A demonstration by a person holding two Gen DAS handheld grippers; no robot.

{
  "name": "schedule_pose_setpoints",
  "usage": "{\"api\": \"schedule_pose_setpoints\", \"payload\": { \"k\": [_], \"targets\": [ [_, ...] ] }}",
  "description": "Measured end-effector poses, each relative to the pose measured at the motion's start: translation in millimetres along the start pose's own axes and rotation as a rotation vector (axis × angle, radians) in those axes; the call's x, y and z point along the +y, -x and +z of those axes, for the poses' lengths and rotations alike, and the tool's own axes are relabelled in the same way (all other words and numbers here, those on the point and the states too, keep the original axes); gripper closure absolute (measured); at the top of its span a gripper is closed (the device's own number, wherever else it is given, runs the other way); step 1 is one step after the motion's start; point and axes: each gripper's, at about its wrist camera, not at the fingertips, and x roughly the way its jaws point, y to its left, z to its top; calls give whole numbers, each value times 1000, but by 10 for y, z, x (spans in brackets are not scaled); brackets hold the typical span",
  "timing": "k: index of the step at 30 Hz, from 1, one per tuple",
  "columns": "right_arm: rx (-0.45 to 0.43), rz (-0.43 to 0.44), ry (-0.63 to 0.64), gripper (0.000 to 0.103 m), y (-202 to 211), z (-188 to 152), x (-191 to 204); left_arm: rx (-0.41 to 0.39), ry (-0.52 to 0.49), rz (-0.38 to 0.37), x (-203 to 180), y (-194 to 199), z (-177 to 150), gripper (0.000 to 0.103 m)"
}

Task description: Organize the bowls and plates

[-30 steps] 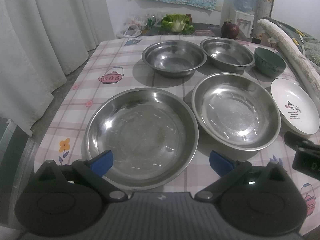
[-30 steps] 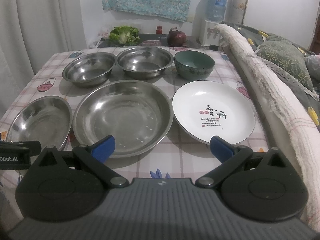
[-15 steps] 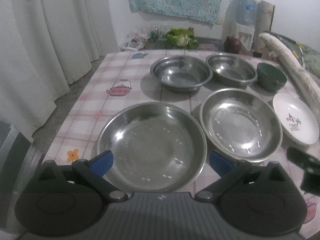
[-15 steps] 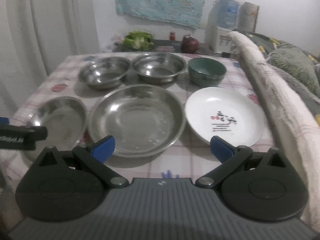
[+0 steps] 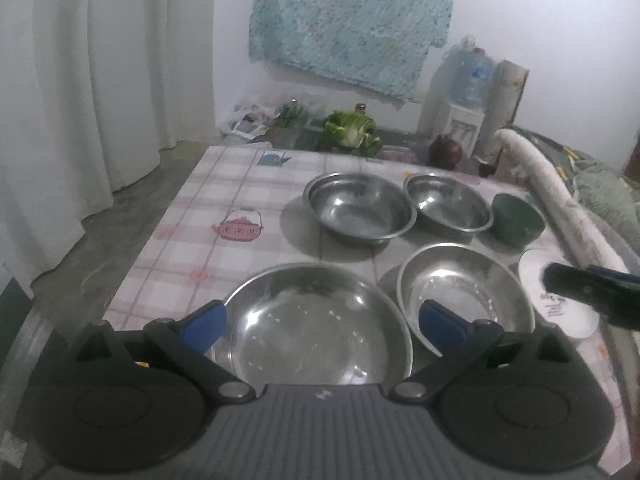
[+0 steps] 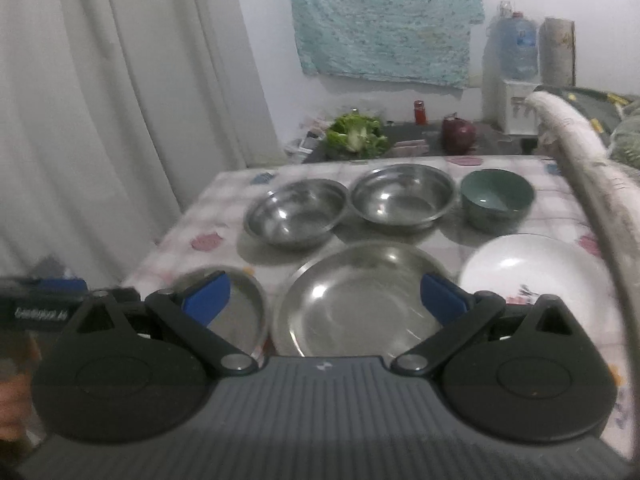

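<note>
On the checked tablecloth lie two wide steel plates, one at the near left and one to its right. A white plate lies at the near right. Behind stand two steel bowls and a green bowl. My left gripper is open and empty above the near left plate. My right gripper is open and empty above the front row.
A padded rail runs along the table's right side. Beyond the far edge lie leafy greens, a dark red fruit and a water dispenser. White curtains hang at the left.
Both grippers have pulled back and tilted up, so the dishes sit lower and farther in view. No dish has moved. Both stay open.
</note>
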Motion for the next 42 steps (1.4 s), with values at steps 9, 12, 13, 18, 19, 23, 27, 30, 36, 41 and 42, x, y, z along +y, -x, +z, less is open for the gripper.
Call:
{"api": "schedule_pose_setpoints", "payload": {
  "k": [9,12,13,18,19,23,27,30,36,41,42],
  "targets": [
    [39,78,-81,4,-518,258,50,-52,-1,-46,73,-171,281,0],
    [50,81,-90,8,-763,383,24,-73,-27,-22,61,-374,443,0],
    [53,84,-93,11,-836,416,7,-80,-38,-5,55,-463,487,0],
    [87,77,-103,26,-1387,571,-77,-76,-74,77,86,-1023,743,7],
    [99,72,-101,30,-1512,586,-107,-68,-74,82,95,-1114,782,8],
    [135,53,-80,44,-1879,602,-172,-6,-70,85,131,-1597,944,17],
    [182,36,-60,54,-2196,572,-244,63,-105,88,86,-2017,1002,31],
    [208,28,-55,59,-2360,560,-295,101,-156,111,23,-2269,1009,41],
    [235,29,-39,74,-2540,575,-335,145,-209,120,-14,-2478,982,69],
    [256,49,-12,81,-2625,555,-268,146,-188,88,93,-2445,956,72],
    [258,52,-6,81,-2632,555,-251,150,-185,88,114,-2432,955,74]
  ]
}}
